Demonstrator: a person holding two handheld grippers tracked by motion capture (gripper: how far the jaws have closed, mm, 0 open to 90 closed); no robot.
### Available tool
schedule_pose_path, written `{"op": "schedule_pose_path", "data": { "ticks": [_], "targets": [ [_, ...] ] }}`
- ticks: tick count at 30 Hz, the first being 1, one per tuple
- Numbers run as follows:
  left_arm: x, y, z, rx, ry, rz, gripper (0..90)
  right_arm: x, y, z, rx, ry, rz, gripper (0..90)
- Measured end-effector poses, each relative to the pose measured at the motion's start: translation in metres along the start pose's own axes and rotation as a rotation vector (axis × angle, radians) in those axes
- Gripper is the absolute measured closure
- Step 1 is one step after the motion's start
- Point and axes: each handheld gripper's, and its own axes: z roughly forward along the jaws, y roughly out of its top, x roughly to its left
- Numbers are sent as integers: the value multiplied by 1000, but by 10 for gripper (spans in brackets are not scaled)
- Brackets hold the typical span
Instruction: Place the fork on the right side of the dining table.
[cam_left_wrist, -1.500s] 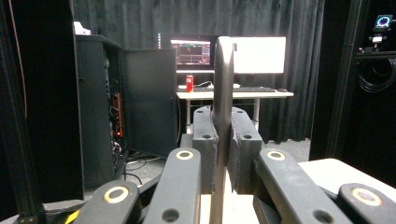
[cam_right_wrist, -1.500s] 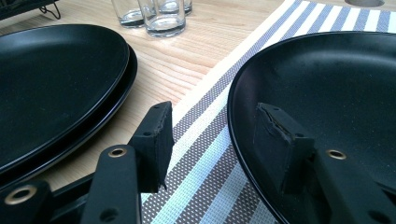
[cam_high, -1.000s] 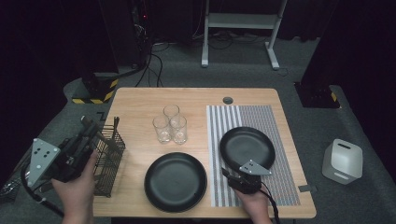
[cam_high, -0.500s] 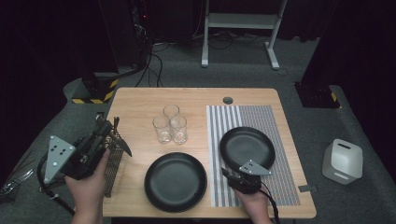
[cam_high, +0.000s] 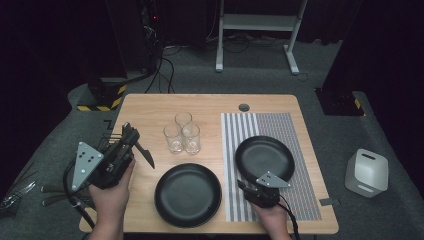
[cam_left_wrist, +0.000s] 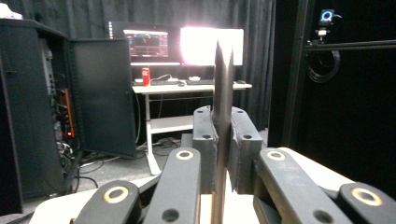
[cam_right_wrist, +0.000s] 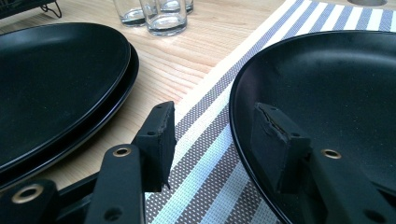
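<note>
- Dark metal fork sits clamped between the pads of your left gripper, tines rising past the jaw tips, above the table's left edge.
- Black plate on the striped mat: your right gripper straddles its near rim, jaws apart, not pressing.

Overall light: the room is lying dark, while the wooden table is catching even light from above.
Shadows: soft and short, sitting close under the glasses and plates.
Glare: a monitor is blowing out to white in the left gripper view, haloing the dark utensil before it.
Focus: the near jaws are blurring slightly in both gripper views; the high view is looking soft and grainy.
Reflections: the black plate is showing a dull sheen.
</note>
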Motion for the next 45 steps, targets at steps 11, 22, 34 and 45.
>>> {"op": "schedule_pose_path", "data": {
  "ticks": [11, 22, 34, 45],
  "targets": [
    [-15, -7, 18, 11, -37, -2, 832, 0, 0, 0, -3, -3, -3, 499],
    [-31, -9, 33, 11, -80, 2, 832, 0, 0, 0, -4, -2, -6, 507],
    [-46, -14, 49, 7, -118, 2, 832, 0, 0, 0, -5, 1, -6, 510],
    [-58, -19, 61, 6, -146, -7, 832, 1, -1, -1, -2, 3, -5, 516]
  ]
}}
